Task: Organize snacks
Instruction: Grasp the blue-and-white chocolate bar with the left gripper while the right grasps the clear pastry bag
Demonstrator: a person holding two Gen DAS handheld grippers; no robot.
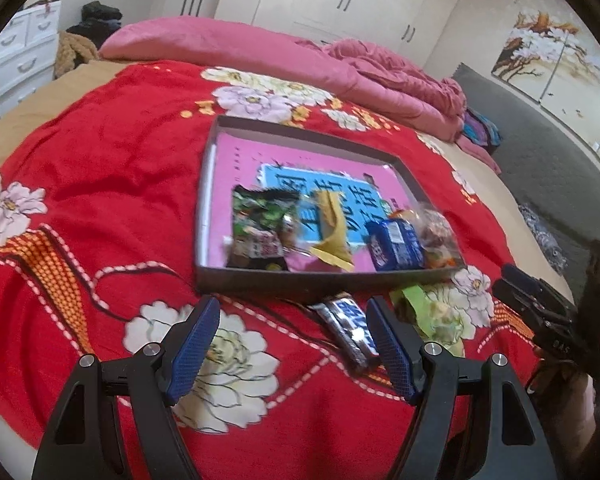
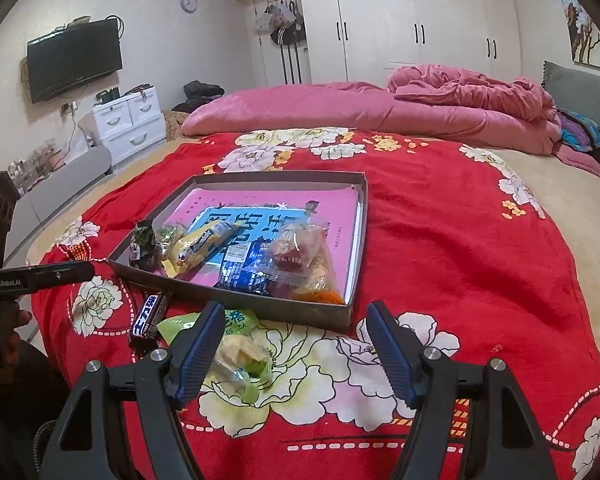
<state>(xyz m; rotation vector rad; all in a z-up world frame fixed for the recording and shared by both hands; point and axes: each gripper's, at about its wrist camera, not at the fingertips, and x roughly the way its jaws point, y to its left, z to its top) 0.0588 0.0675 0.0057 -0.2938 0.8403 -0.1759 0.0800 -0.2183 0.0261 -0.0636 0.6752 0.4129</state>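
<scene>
Outside tray, chocolate bar lengthwise toward it

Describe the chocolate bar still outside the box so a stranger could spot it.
On the red floral bedspread, find the shallow grey box. Just outside its near wall lie two snacks. The chocolate bar is the slim dark one with white lettering; the green packet beside it is puffy.

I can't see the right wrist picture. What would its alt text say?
A shallow grey box holding several snack packets sits on a red floral bedspread. Nearer the camera, a dark chocolate bar and a green snack packet lie outside it. The open right gripper hangs above the bedspread, holding nothing.
</scene>
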